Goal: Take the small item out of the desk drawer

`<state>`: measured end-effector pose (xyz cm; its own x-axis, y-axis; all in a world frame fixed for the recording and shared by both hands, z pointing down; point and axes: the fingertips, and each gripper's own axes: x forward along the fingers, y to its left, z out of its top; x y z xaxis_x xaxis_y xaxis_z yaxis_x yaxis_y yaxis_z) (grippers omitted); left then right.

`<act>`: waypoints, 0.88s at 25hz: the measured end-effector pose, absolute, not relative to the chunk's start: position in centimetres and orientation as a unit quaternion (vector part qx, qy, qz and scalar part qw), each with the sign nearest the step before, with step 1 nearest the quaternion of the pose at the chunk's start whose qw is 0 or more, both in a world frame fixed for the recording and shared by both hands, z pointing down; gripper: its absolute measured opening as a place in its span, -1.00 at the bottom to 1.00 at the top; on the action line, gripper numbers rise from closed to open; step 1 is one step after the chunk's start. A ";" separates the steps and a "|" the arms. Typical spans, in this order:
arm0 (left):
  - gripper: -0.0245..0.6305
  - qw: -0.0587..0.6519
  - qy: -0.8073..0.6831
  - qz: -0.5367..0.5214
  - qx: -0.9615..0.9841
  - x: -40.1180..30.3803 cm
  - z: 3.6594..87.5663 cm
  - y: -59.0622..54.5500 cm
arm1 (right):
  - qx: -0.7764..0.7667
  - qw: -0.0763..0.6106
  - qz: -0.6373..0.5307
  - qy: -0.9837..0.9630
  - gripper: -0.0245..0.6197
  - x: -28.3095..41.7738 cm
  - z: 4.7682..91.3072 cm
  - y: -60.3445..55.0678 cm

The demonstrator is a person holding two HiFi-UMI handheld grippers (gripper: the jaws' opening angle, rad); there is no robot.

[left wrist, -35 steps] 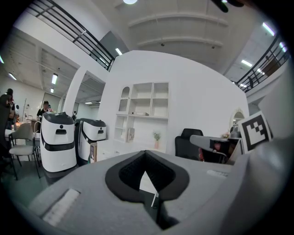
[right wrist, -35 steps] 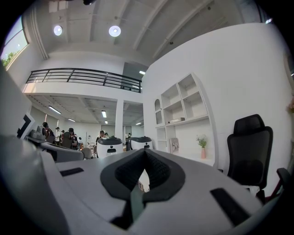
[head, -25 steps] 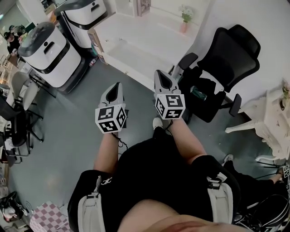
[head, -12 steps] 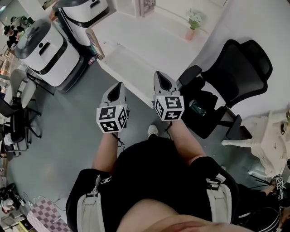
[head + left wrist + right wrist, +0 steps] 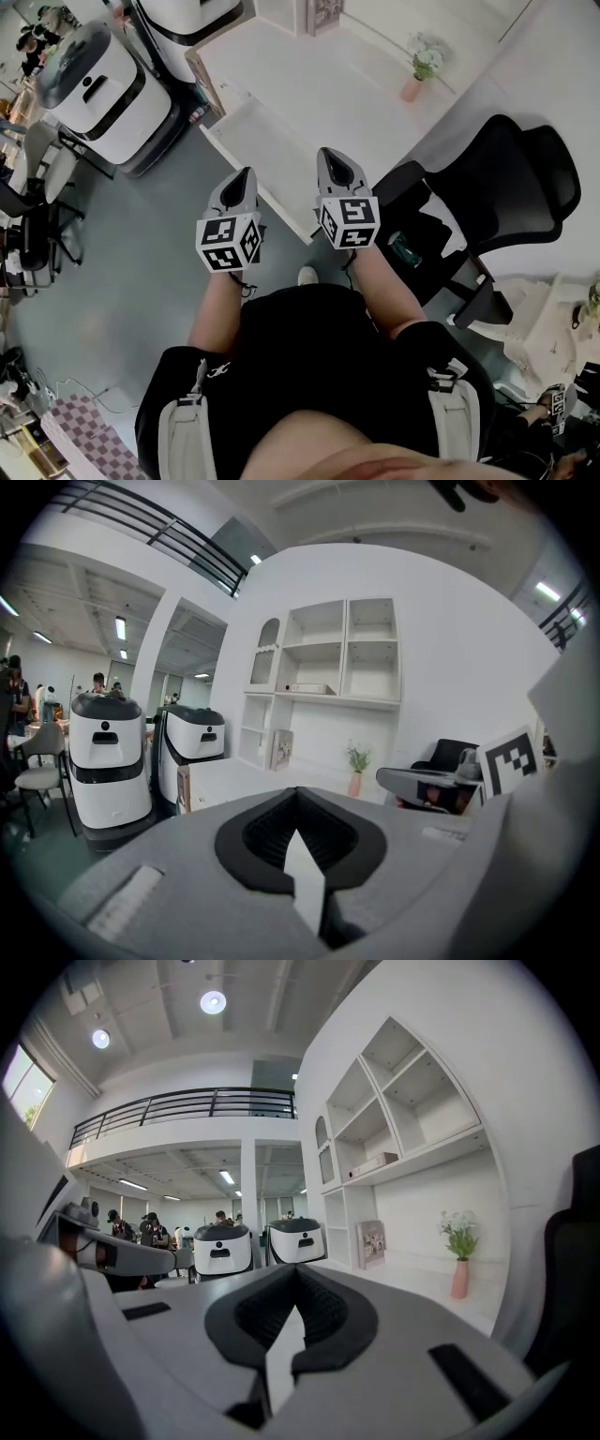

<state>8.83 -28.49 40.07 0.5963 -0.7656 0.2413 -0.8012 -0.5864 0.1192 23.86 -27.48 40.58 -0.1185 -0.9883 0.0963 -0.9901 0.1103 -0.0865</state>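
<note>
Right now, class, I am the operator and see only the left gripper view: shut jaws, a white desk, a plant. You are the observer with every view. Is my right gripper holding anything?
Observer: No. The right gripper view shows the right gripper with its jaws together and nothing between them.
Operator: Is the desk drawer open?
Observer: The head view shows what looks like a drawer standing out from the white desk; I can't make out its contents.
Operator: Anything on the chair?
Observer: In the head view, a green can sits on the seat of the black chair.
</note>
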 end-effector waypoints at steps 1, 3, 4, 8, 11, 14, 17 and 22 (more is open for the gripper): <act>-0.88 0.110 -0.447 0.082 0.884 8.9 40.2 -28.8 | 0.660 0.009 0.065 -0.748 -0.93 24.1 40.7 -27.9; -0.88 0.116 -0.455 0.084 0.879 8.9 40.6 -29.1 | 0.653 0.013 0.067 -0.754 -0.93 24.3 40.8 -28.6; -0.88 0.119 -0.457 0.086 0.877 8.8 40.8 -29.1 | 0.650 0.014 0.069 -0.757 -0.93 24.3 41.0 -28.9; -0.88 0.119 -0.458 0.104 0.875 8.8 42.0 -29.3 | 0.640 0.015 0.082 -0.764 -0.93 24.1 41.9 -29.3; -0.88 0.125 -0.464 0.107 0.871 8.1 42.6 -29.6 | 0.626 0.025 0.088 -0.775 -0.93 23.1 42.7 -29.3; -0.88 0.130 -0.470 0.106 0.867 7.4 43.0 -30.1 | 0.607 0.036 0.091 -0.788 -0.93 22.3 43.7 -29.8; -0.88 0.133 -0.473 0.108 0.865 7.1 43.5 -30.9 | 0.586 0.061 0.101 -0.802 -0.93 21.5 45.4 -30.8; -0.88 0.139 -0.479 0.108 0.860 5.8 44.2 -31.8 | 0.559 0.099 0.138 -0.811 -0.94 19.6 49.0 -32.1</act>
<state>5.84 -31.82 44.24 0.5182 -0.7935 0.3190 -0.8536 -0.5031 0.1351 19.63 -32.13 49.01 -0.3552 -0.8799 0.3156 -0.9348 0.3366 -0.1136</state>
